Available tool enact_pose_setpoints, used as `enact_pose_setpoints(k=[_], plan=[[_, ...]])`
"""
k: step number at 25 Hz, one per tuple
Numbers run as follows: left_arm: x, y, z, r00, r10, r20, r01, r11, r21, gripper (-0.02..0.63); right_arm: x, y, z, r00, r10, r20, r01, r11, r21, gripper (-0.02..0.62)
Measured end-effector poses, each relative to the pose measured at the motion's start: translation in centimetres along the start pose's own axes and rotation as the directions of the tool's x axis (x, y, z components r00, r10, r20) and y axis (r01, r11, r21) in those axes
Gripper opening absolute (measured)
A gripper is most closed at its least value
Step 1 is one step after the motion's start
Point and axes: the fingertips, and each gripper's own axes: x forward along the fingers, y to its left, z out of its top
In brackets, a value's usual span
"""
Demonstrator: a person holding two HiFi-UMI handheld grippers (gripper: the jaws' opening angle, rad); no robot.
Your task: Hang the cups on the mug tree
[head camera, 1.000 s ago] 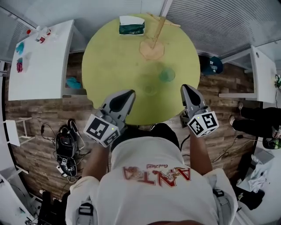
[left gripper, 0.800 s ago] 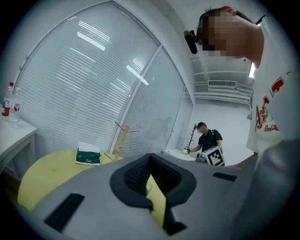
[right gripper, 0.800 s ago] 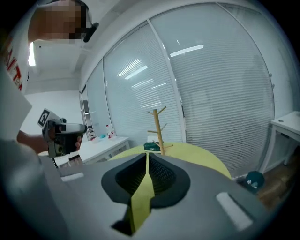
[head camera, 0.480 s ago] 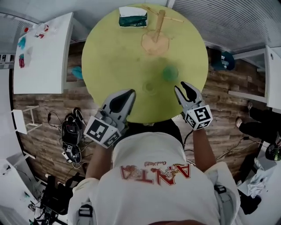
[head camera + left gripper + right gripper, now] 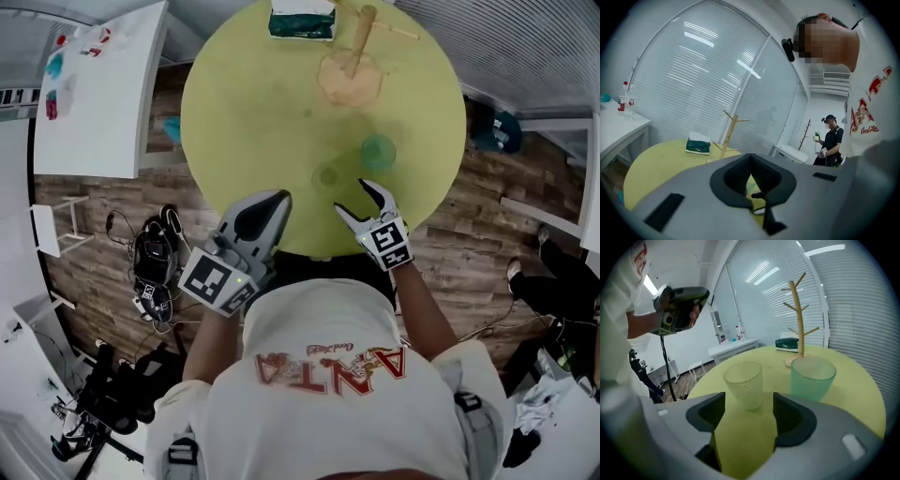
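A wooden mug tree [image 5: 359, 47] [image 5: 799, 310] stands at the far side of the round yellow-green table [image 5: 244, 103], with no cup on it. A clear yellowish cup [image 5: 326, 175] [image 5: 744, 383] and a green cup [image 5: 379, 152] [image 5: 812, 376] stand upright nearer to me. My right gripper [image 5: 360, 199] [image 5: 745, 413] hangs low over the table's near edge. Its jaws have just been opening and nothing is between them; the yellowish cup is just ahead of the gap. My left gripper [image 5: 267, 204] [image 5: 751, 159] is shut and empty, held over the near left edge.
A green tissue box [image 5: 302, 19] [image 5: 788, 344] lies beside the mug tree. A white desk [image 5: 103, 94] with bottles stands to the left. Cables and bags [image 5: 150, 272] lie on the wooden floor. Another person [image 5: 830, 143] stands far behind the table.
My right gripper has dropped towards the table, shifted left towards the yellowish cup, and gone from shut to open. The left gripper has barely moved.
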Motion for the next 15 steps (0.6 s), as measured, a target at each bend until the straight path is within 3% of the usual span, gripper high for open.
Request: enact_pose_setpoints(k=[4, 15], plan=[[-1.3, 1.0, -0.9, 1.0, 0.021, -0.013, -0.021, 1.0, -0.012, -0.005, 3.1, 0.3, -1.1, 0.997, -0.019, -0.074, 0.016, 0.999, -0.03, 0.3], [-4.0, 3.2, -2.5, 0.999, 0.04, -0.031, -0.041, 0.998, -0.053, -0.005, 7.7, -0.1, -1.8, 0.992, -0.067, -0.109, 0.057, 0.994, -0.091, 0.337]])
